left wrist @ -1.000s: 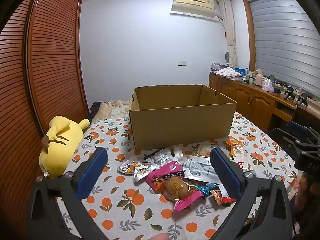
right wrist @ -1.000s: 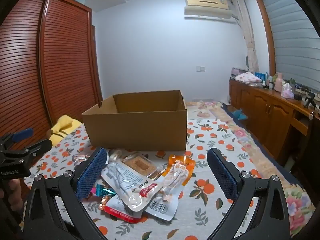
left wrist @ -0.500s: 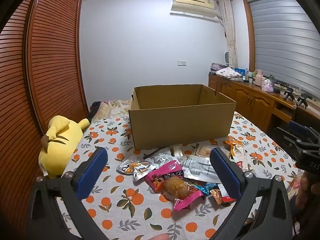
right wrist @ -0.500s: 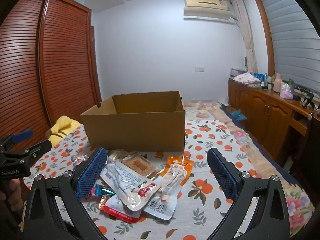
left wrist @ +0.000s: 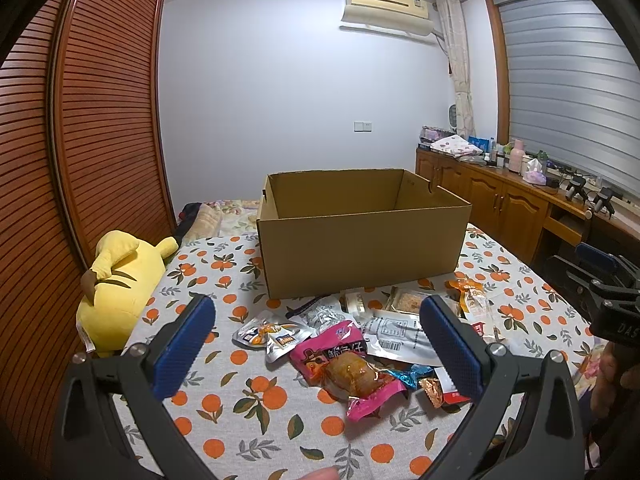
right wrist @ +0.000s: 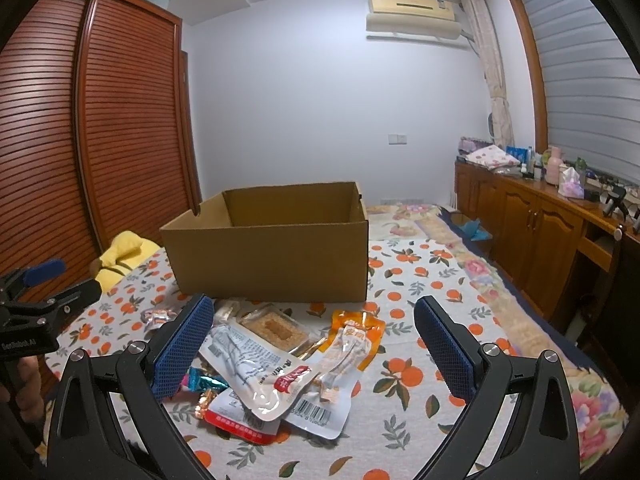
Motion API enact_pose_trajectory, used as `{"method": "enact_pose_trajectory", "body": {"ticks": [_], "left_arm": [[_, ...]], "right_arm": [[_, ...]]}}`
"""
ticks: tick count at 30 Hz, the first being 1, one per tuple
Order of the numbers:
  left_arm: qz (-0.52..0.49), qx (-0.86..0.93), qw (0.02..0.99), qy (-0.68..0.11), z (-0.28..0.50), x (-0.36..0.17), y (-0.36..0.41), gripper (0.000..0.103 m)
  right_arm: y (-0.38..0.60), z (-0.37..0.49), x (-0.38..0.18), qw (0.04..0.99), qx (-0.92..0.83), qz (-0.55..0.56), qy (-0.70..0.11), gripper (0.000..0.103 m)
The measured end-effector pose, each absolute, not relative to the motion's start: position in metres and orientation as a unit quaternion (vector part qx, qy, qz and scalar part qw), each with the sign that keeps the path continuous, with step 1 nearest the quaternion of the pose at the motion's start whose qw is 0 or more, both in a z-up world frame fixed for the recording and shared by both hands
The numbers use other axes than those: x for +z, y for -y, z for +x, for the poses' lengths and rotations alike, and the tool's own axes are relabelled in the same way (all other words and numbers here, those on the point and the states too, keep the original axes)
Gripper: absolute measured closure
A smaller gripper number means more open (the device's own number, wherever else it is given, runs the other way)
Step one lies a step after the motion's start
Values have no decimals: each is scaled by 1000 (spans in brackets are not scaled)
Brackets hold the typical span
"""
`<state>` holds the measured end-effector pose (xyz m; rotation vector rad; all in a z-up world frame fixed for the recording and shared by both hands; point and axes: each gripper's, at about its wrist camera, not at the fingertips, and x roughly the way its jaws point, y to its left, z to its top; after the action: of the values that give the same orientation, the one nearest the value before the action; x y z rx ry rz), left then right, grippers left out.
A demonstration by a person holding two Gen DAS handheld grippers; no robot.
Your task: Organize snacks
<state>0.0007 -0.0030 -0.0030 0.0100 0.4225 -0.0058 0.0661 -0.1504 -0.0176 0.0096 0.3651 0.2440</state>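
My left tongs [left wrist: 316, 350] and right tongs [right wrist: 314, 346] gape empty; the pink plastic snack packet [left wrist: 344, 364] lies lengthwise toward the open brown cardboard box [left wrist: 360, 236].

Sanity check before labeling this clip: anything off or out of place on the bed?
Nothing damaged or spilled. The snack packets lie in a loose overlapping heap in front of the open cardboard box, none visibly inside it. One non-snack item: a yellow plush toy lies at the cloth's left edge. Left gripper and right gripper are open, holding nothing.
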Motion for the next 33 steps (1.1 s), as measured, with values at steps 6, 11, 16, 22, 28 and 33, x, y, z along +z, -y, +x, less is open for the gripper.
{"method": "enact_pose_trajectory", "body": {"ticks": [6, 11, 16, 22, 28, 33], "left_arm": [[4, -4, 978, -209, 0, -2, 3, 0], [5, -6, 978, -207, -2, -1, 4, 0], [5, -7, 978, -206, -3, 0, 4, 0], [5, -7, 979, -206, -3, 0, 5, 0], [5, -7, 978, -207, -3, 0, 5, 0], [6, -10, 979, -204, -5, 3, 7, 0]], "right_arm": [[152, 65, -18, 977, 115, 5, -182, 1], [153, 66, -18, 976, 116, 5, -182, 1], [153, 65, -17, 976, 117, 5, -182, 1], [154, 65, -17, 976, 116, 5, -182, 1], [154, 65, -18, 976, 116, 5, -182, 1], [154, 65, -17, 977, 116, 4, -182, 1]]}}
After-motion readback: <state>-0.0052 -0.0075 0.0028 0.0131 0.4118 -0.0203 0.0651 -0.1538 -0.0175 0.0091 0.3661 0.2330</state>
